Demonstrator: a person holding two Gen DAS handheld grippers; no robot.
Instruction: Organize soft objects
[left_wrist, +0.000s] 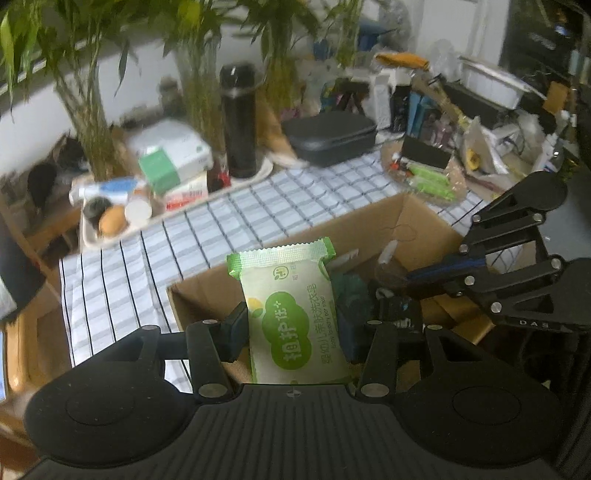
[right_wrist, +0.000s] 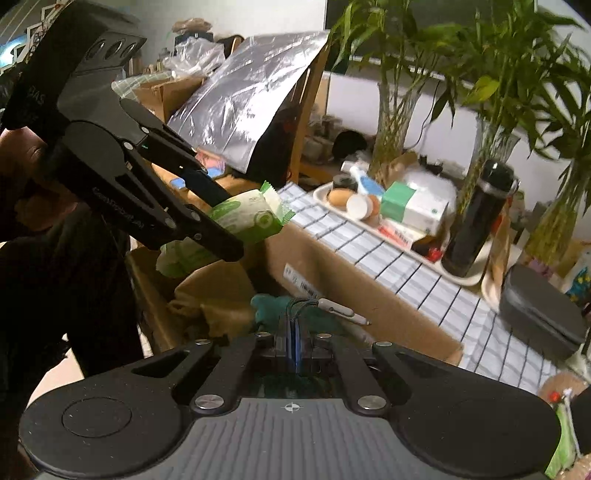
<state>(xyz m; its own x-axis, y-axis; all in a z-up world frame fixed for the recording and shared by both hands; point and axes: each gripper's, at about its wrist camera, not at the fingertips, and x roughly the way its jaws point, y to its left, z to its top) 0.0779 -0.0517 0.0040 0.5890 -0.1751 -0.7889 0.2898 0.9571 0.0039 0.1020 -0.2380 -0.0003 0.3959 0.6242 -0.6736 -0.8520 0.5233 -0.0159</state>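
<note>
A green-and-white soap packet (left_wrist: 291, 295) stands upright between my left gripper's (left_wrist: 293, 325) pads, which are shut on its sides. It hangs over an open cardboard box (left_wrist: 369, 218). In the right wrist view the same left gripper (right_wrist: 229, 227) comes in from the upper left with the packet (right_wrist: 255, 218) above the box wall (right_wrist: 332, 273). My right gripper (right_wrist: 293, 325) is shut, pads together, just above a teal cloth (right_wrist: 269, 306) in the box. Thin dark cords show at its tip; whether they are pinched is unclear. From the left wrist view it (left_wrist: 410, 277) reaches into the box from the right.
A white pen (right_wrist: 343, 312) lies in the box. On the checked tablecloth (left_wrist: 184, 240) behind stand a black flask (left_wrist: 238, 122), a tray of small items (left_wrist: 107, 221), a dark grey case (left_wrist: 332, 136) and potted bamboo. A hand (right_wrist: 22, 155) holds the left gripper.
</note>
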